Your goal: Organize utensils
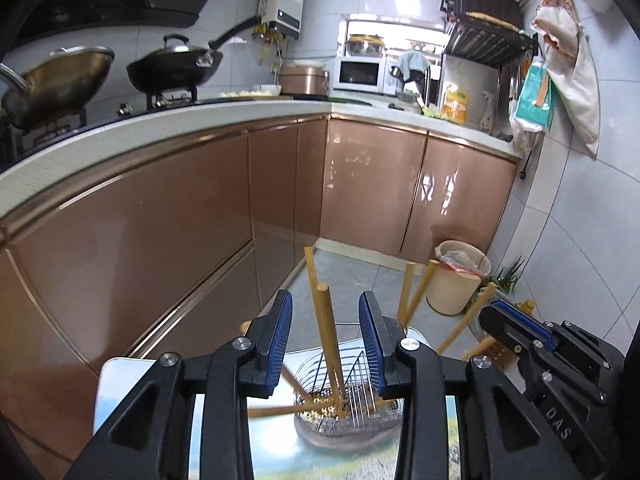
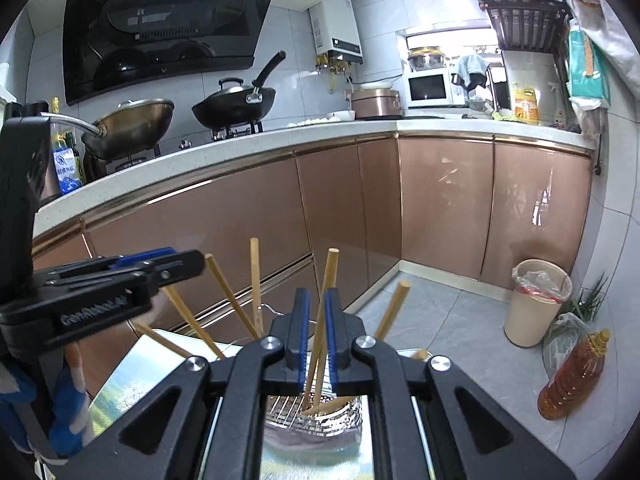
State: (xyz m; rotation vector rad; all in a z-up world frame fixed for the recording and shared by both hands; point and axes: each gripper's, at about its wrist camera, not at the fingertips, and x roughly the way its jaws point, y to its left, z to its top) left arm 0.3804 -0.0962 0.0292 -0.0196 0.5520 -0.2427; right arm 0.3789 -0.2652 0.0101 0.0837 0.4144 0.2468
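A wire utensil holder stands on a small table with a picture top. Several wooden chopsticks lean in it at different angles. My left gripper is open above the holder, with two chopsticks rising between its blue pads, untouched. In the right wrist view the holder sits below my right gripper, whose blue pads are nearly closed around one or two chopsticks. Other chopsticks fan out to the left. The left gripper shows at the left; the right gripper shows in the left view.
Brown cabinet doors and a white counter run behind. Two woks sit on the stove. A beige waste bin and an oil bottle stand on the tiled floor at the right.
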